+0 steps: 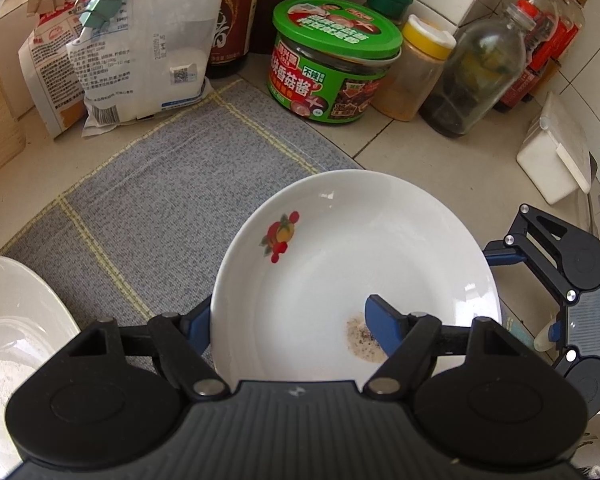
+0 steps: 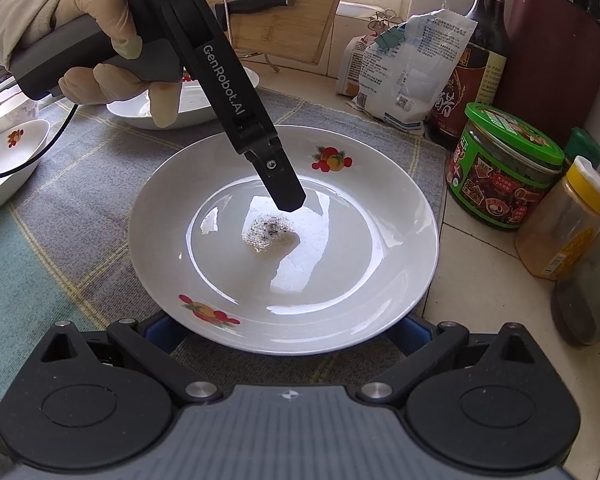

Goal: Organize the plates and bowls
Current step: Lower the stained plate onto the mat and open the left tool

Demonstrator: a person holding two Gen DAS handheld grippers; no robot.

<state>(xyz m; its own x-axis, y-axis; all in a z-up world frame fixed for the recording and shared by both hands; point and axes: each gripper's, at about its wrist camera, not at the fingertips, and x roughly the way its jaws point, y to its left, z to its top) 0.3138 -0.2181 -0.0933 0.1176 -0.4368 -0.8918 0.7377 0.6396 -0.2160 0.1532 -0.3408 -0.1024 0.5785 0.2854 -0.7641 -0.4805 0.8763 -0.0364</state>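
A white plate with fruit prints (image 1: 340, 264) lies on the grey mat, a speckled residue patch at its middle (image 2: 270, 232). My left gripper (image 1: 288, 320) straddles the plate's near rim: one blue finger (image 1: 380, 324) lies inside on the plate, the other (image 1: 198, 324) is outside under the rim. From the right wrist view it reaches in from the upper left, tip over the plate's centre (image 2: 286, 196). My right gripper (image 2: 288, 332) is open wide, its fingers mostly hidden under the plate's (image 2: 340, 280) near rim. More white bowls sit at the far left (image 2: 8, 152) and behind (image 2: 188, 100).
A grey checked mat (image 1: 160, 200) covers the counter. A green-lidded jar (image 1: 332, 60), a yellow-capped spice jar (image 1: 416, 68), bottles (image 1: 480, 76), flour bags (image 1: 120, 48) and a white box (image 1: 552, 156) crowd the back and right. A cutting board (image 2: 292, 8) leans by the window.
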